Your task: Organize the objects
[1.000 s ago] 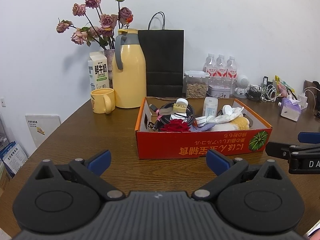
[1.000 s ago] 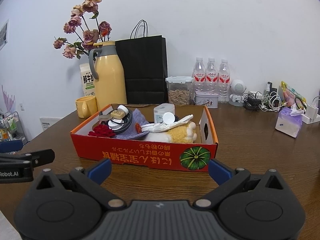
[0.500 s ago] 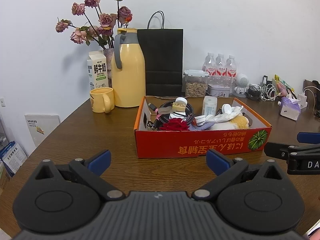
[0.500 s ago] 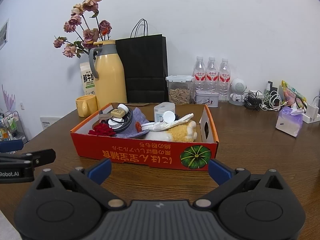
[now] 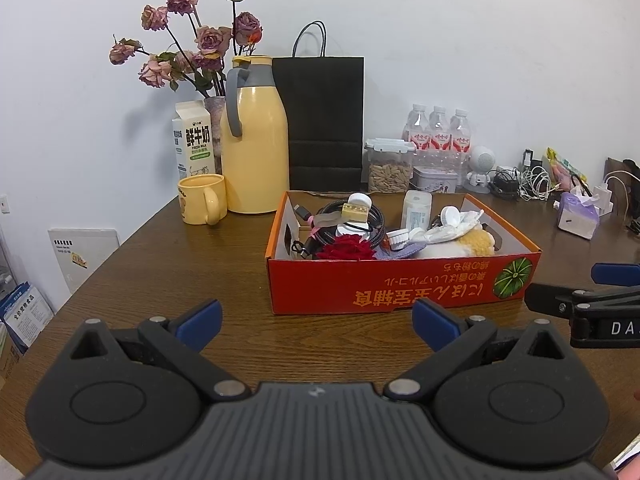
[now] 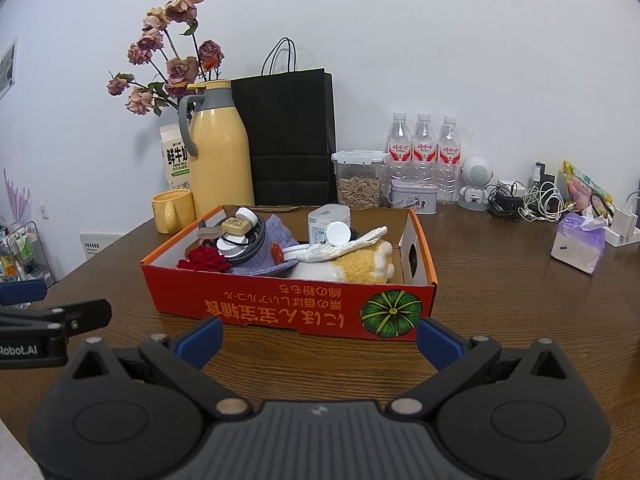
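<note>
An orange cardboard box (image 5: 400, 288) (image 6: 288, 308) stands on the brown wooden table (image 5: 168, 280). It holds a red fabric rose (image 5: 347, 247) (image 6: 204, 260), a coiled black cable (image 5: 368, 216), a white bottle (image 5: 416, 210) (image 6: 326, 220), a yellow plush toy (image 5: 472, 242) (image 6: 352, 266) and a purple cloth (image 6: 268, 240). My left gripper (image 5: 316, 322) is open and empty, a short way in front of the box. My right gripper (image 6: 318, 338) is open and empty, also in front of the box. Each gripper shows at the edge of the other's view.
Behind the box stand a yellow thermos jug (image 5: 254, 140), a yellow mug (image 5: 200, 199), a milk carton (image 5: 192, 144), a vase of dried roses (image 5: 196, 48), a black paper bag (image 5: 324, 120), a seed container (image 5: 388, 166), three water bottles (image 5: 440, 136), cables (image 5: 524, 180) and a tissue pack (image 5: 578, 220).
Both grippers have shifted very slightly; the box sits marginally further off in both views. Nothing was grasped or released.
</note>
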Available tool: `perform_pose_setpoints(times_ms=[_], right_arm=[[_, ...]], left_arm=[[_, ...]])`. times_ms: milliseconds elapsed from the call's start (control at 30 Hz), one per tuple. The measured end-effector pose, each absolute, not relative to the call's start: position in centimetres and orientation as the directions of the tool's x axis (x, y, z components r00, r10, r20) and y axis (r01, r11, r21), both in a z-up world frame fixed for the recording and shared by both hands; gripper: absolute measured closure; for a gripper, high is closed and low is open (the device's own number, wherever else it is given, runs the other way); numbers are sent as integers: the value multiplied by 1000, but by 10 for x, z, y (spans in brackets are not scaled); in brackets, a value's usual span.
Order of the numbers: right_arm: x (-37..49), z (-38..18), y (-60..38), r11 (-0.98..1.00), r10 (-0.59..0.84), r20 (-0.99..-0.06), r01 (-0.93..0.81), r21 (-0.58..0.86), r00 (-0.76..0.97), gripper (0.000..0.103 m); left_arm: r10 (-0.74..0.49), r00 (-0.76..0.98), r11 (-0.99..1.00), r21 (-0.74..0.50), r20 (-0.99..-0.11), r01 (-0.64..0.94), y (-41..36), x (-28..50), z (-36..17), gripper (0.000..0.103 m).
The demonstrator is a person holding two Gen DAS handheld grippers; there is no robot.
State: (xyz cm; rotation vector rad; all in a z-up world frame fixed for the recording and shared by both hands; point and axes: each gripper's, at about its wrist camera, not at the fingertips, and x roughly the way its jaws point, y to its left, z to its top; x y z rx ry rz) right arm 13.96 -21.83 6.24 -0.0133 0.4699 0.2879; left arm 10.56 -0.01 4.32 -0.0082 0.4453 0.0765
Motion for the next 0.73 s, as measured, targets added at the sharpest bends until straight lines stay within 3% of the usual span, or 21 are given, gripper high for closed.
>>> perform_pose_setpoints(times_ms=[733], right_arm=[[139, 63, -218, 959, 270, -449, -277, 52, 852, 0]], left_arm=[[80, 894, 996, 7, -442, -85, 3, 104, 44, 0]])
